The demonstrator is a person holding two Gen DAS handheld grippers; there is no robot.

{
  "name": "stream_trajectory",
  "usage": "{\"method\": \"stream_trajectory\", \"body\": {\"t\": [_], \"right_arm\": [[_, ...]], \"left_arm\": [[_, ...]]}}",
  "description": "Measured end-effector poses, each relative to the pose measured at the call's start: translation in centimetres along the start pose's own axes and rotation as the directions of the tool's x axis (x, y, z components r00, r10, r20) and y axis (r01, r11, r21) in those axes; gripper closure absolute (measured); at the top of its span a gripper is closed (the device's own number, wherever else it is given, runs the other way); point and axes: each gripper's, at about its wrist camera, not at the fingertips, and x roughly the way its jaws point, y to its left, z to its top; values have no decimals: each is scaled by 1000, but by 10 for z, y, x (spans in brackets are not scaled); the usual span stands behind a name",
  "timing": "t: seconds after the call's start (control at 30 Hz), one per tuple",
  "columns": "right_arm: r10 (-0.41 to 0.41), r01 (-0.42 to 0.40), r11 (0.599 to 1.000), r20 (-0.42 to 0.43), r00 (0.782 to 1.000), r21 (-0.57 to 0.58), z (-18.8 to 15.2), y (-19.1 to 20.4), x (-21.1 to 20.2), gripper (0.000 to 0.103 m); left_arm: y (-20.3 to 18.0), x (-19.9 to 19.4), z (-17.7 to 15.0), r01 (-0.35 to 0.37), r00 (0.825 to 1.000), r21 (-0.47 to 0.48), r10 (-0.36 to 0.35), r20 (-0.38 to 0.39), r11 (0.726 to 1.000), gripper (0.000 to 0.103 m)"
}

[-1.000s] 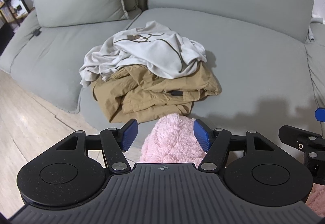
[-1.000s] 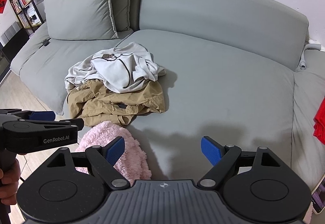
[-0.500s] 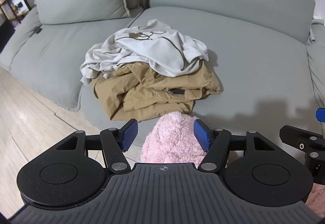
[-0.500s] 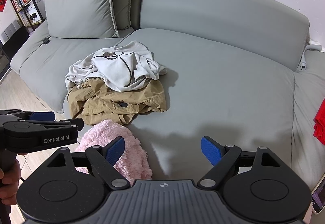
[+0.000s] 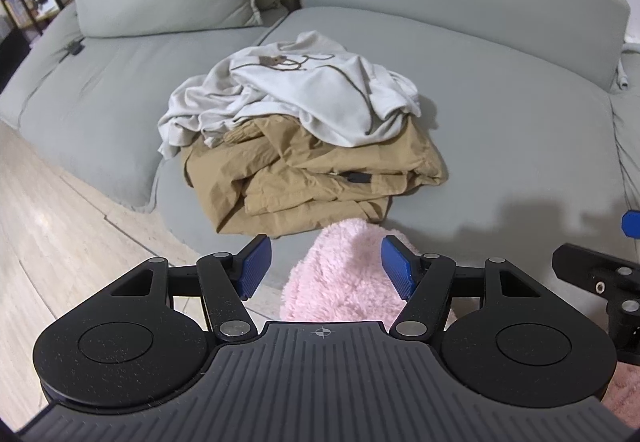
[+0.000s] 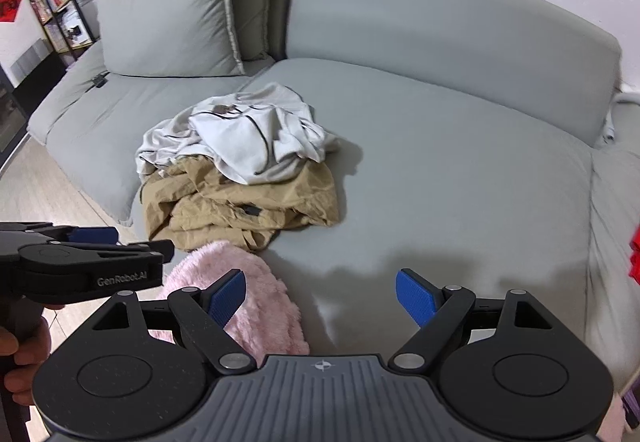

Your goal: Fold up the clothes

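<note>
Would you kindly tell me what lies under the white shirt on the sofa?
A crumpled tan garment lies under the white shirt. Whether anything else sits beneath them is hidden.

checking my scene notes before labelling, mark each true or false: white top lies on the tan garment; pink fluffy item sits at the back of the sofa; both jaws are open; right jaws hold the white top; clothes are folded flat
1. The white top lies on the tan garment: true.
2. The pink fluffy item sits at the back of the sofa: false, it is at the front edge, nearest the grippers.
3. Both jaws are open: true, left gripper and right gripper.
4. Right jaws hold the white top: false, nothing is held.
5. Clothes are folded flat: false, they lie crumpled in a heap.
</note>
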Motion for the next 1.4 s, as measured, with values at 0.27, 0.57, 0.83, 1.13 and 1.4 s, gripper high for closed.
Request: {"method": "stream_trajectory", "body": {"t": [0.27, 0.57, 0.83, 1.13, 1.4], "right_arm": [[17, -14, 990, 26, 1000, -137, 22, 19, 45, 33], [29, -18, 982, 53, 998, -190, 70, 23, 125, 52], [59, -52, 982, 33, 998, -182, 98, 23, 188, 60], [79, -87, 975, -48, 996, -206, 107, 34, 238, 53], [10, -9, 995, 15, 1000, -99, 112, 15, 205, 94]], "left_arm": [[25, 38, 12, -19, 1000, -52, 19, 0, 998, 39], [37, 91, 51, -29, 999, -86, 27, -16, 996, 43], [42, 130, 70, -54, 996, -107, 46, -70, 993, 43], [41, 144, 64, -49, 992, -115, 35, -122, 992, 43], [35, 122, 52, -49, 993, -87, 39, -111, 995, 43]]}}
